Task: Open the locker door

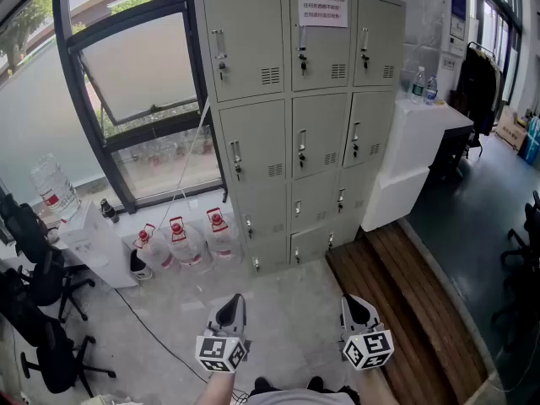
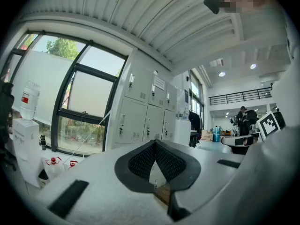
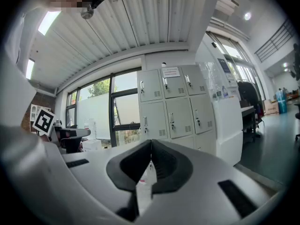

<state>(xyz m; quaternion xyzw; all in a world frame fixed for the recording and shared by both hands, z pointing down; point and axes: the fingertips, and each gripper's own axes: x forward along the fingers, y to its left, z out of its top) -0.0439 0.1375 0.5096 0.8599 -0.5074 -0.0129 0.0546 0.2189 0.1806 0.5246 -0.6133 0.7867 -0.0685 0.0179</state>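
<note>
A beige locker bank (image 1: 304,116) with several small doors stands against the far wall, and every door I can see is closed. It also appears in the left gripper view as the locker bank (image 2: 145,108) and in the right gripper view as the locker bank (image 3: 174,106). My left gripper (image 1: 231,310) and right gripper (image 1: 357,309) hang low at the bottom of the head view, well short of the lockers. Both are shut with nothing between their jaws: the left gripper (image 2: 155,144) and the right gripper (image 3: 151,144) show tips touching.
Water jugs (image 1: 187,241) stand on the floor left of the lockers. A white counter (image 1: 419,146) with bottles (image 1: 423,85) adjoins them on the right. Office chairs (image 1: 38,285) sit at the left, a wooden platform (image 1: 405,302) lies at the right, and a large window (image 1: 135,83) is behind.
</note>
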